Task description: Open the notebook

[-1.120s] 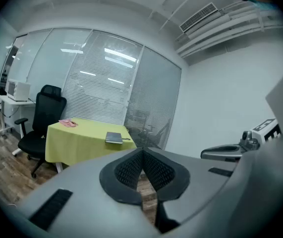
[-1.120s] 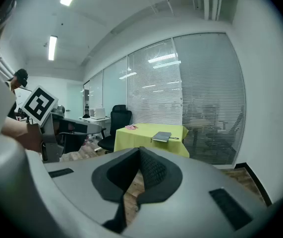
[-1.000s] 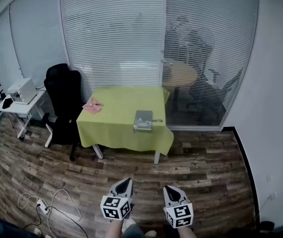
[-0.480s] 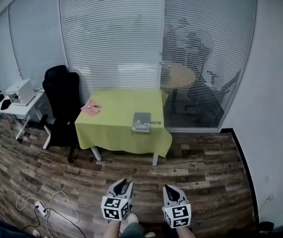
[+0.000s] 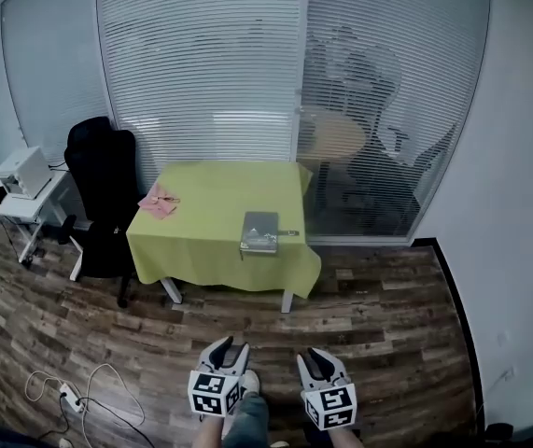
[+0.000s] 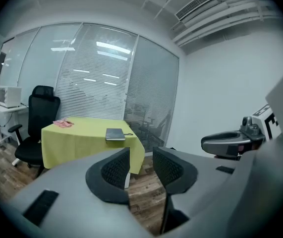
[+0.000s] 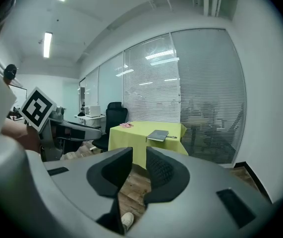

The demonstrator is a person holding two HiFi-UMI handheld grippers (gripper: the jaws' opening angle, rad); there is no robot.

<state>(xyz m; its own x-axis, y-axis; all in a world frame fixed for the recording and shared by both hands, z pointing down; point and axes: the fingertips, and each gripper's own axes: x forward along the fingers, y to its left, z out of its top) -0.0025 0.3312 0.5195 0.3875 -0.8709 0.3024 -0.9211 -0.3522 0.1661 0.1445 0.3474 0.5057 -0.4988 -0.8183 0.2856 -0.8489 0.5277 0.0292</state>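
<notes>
**Green worktop ahead, notebook shut and well out of reach**

Green cloth covers the worktop (image 5: 212, 199) across the room, and the notebook (image 5: 259, 231) lies flat and closed near its front right corner, a pen (image 5: 290, 233) just beside its right edge. A pink cloth (image 5: 157, 201) sits well apart at the far left side, next to the black chair (image 5: 98, 180).

Down at the bottom of the head view the person holds both tools low over the wooden floor. The left tongs (image 5: 229, 345) have just been opening and now stand with a clear gap, nothing between the pads. The right tongs (image 5: 314, 355) show a narrower gap in their own view, also empty. Both point towards the worktop, a little below level.

So the step in hand looks like the approach, with the opening itself not yet begun. To do it well, the person would want to close in on the front edge squarely, so the notebook ends up between the two tools rather than off to one side. From here the spine side cannot be told, so that needs checking up close before choosing which tongs pin the book and which lift the cover. The pen deserves care: a sweep from the right could knock it off the edge. A thin cover calls for a low, shallow entry at its free edge.
</notes>
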